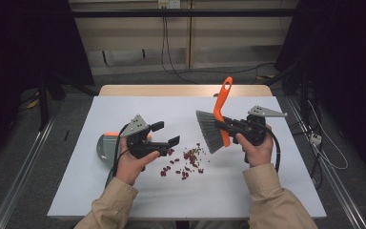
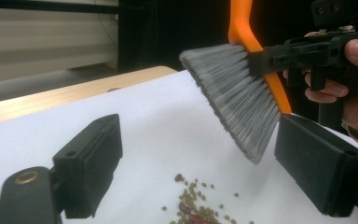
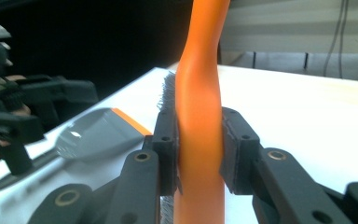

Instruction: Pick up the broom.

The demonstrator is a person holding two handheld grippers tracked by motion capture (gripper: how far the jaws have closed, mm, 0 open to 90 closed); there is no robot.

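The right gripper clamps the hand brush; the left gripper, jaws wide and empty, should fetch the dustpan before the spilled beans get swept.

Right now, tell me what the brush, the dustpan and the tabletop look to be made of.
Brush: the orange handle looks like smooth moulded plastic with a soft sheen; the grey bristles look like fine synthetic fibres, separate strands at the tips.
Dustpan: grey, probably plastic, with a glossy highlight and an orange front lip that may be rubber.
Tabletop: a matt white sheet or board over a light wood-look edge at the far side.
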